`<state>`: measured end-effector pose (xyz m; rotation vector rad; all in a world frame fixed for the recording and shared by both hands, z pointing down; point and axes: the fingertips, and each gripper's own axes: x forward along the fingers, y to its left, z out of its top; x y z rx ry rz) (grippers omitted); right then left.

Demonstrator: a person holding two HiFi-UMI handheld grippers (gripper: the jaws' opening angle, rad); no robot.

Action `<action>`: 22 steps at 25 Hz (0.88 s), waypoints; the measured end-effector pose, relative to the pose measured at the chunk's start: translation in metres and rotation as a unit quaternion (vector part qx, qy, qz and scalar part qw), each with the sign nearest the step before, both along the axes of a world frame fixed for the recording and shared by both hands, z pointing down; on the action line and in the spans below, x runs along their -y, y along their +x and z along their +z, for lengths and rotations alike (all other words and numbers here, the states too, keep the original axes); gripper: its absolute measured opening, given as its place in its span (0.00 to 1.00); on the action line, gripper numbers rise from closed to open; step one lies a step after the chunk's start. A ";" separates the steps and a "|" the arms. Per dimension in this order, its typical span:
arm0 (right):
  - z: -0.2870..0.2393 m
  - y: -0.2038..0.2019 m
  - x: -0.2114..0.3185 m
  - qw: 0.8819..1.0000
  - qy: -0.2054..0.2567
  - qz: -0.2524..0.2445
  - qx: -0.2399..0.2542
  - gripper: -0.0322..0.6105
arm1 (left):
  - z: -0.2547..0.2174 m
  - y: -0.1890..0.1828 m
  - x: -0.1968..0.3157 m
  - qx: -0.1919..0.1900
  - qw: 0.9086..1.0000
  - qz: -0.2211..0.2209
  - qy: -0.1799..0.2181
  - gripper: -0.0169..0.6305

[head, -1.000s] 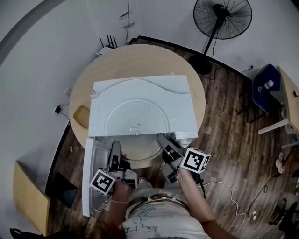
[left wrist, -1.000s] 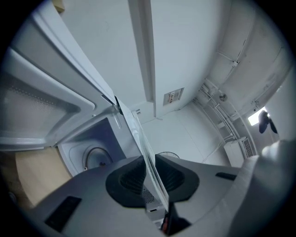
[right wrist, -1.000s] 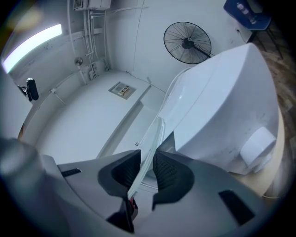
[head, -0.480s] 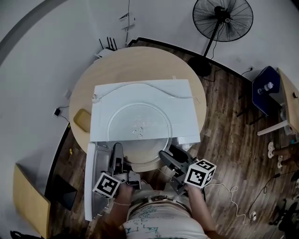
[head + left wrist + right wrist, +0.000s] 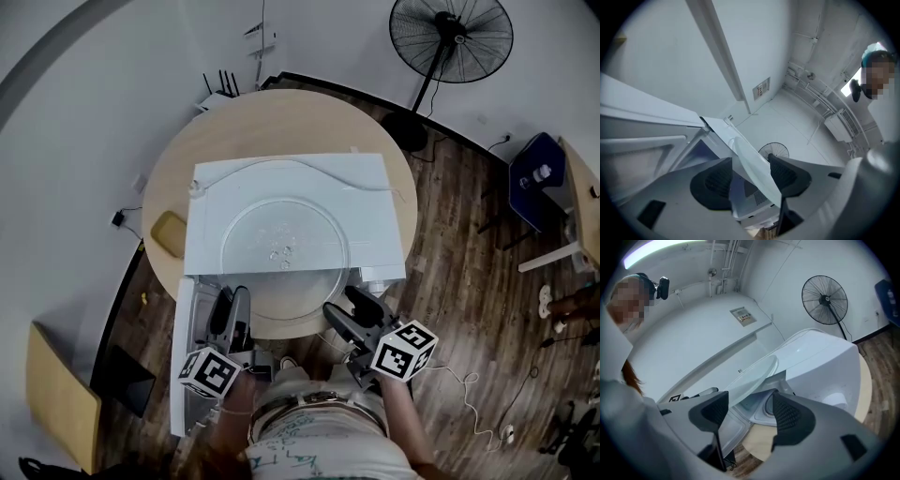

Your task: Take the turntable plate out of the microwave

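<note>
On top of the microwave point(image 5: 375, 216), the plate point(image 5: 286, 246) has its near rim loose between the left gripper point(image 5: 232, 305)'s opening jaws, the right gripper point(image 5: 349, 307) opens empty, and a bump could knock the plate off.

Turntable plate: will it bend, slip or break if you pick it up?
The turntable plate looks like clear glass, so it is probably stiff, fairly heavy and breakable if dropped. Its smooth rim may be slippery. It is round, so on edge it could roll. Lying flat on the microwave, it likely stays.

I note turntable plate point(image 5: 286, 234) flat atop white microwave point(image 5: 375, 178), door point(image 5: 185, 319) open at left, round table point(image 5: 272, 117) beneath.
</note>
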<state>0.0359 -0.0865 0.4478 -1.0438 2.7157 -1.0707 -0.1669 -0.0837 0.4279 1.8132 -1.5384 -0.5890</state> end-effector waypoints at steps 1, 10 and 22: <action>-0.001 0.000 -0.001 1.000 -0.004 0.000 0.004 0.47 | 0.000 0.001 -0.003 -0.009 1.000 0.004 -0.001 0.40; -0.006 -0.009 -0.015 0.994 -0.064 -0.020 0.090 0.20 | 0.001 0.014 -0.041 -0.029 0.999 0.024 -0.010 0.13; -0.007 -0.022 -0.015 0.993 -0.059 -0.050 0.091 0.21 | 0.001 0.014 -0.038 -0.030 0.998 0.046 -0.006 0.11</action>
